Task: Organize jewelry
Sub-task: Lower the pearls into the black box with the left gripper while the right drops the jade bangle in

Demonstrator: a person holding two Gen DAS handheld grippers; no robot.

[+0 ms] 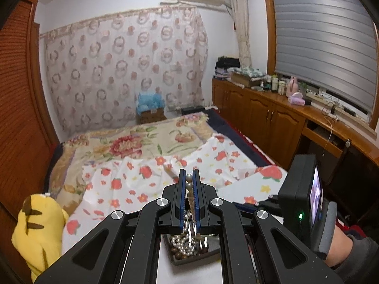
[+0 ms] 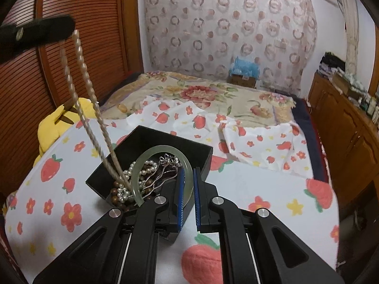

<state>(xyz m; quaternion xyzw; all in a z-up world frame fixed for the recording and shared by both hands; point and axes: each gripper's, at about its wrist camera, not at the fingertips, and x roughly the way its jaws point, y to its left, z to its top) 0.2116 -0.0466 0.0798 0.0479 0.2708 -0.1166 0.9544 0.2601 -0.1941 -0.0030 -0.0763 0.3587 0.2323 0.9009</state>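
A black jewelry box [image 2: 206,159] sits on the strawberry-print sheet and holds a pale green bangle [image 2: 138,165], a silver hairpin [image 2: 157,177], white pearls and brown wooden beads [image 2: 116,195]. My left gripper [image 1: 189,177] is shut on a pearl necklace [image 2: 81,64] and holds it high above the box; two strands hang down into the box. The left gripper shows at the top left of the right wrist view [image 2: 68,29]. My right gripper [image 2: 188,174] is narrowly open, with the box's near right wall between its fingers, touching nothing I can make out.
A yellow plush toy [image 2: 53,125] lies left of the box by the wooden wardrobe [image 2: 78,47]. The floral bedspread [image 2: 201,94] stretches behind. Wooden cabinets [image 1: 267,111] with bottles line the right wall under a window.
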